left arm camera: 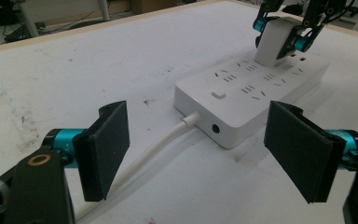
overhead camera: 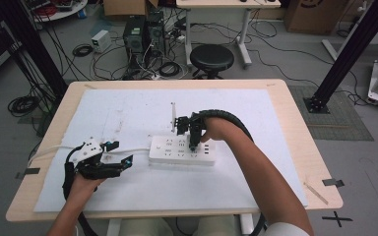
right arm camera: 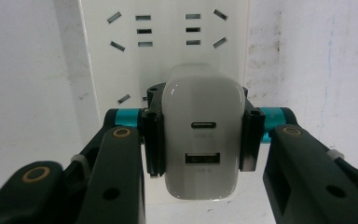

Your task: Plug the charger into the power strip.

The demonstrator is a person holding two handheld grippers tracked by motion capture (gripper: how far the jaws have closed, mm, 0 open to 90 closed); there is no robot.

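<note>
Over power strip (overhead camera: 182, 150), right gripper (right arm camera: 201, 140) clamps charger (right arm camera: 200, 135), left gripper (left arm camera: 200, 154) agape

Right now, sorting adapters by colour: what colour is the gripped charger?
White charger, best seen in the right gripper view.

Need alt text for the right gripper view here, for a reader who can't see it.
The right gripper clamps a white rectangular USB charger between its black jaws, directly over a white plastic power strip. The charger's two ports face the camera; rows of socket slots lie beyond it.
</note>
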